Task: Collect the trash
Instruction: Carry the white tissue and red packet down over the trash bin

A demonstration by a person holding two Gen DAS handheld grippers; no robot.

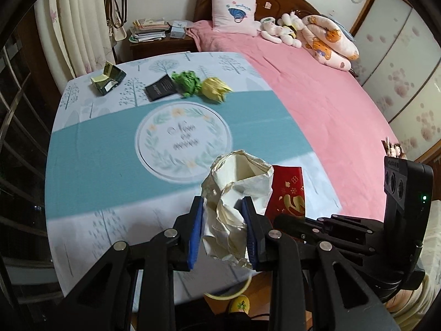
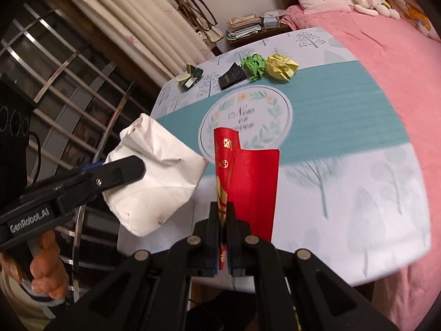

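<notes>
White crumpled paper bag (image 1: 234, 207) is sitting pinched in the left gripper (image 1: 224, 230); the right gripper (image 2: 223, 237), nearly shut, is clamping a red envelope (image 2: 248, 182). Both 2 grips should be staying firm while heading for a bin.

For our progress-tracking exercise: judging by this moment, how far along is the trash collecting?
Nothing shows as binned yet. In hand: the left tongs grip a crumpled white paper bag; the right tongs pinch a red envelope. Left on the tablecloth: green paper wad, yellow paper wad, black card, opened small box.
</notes>
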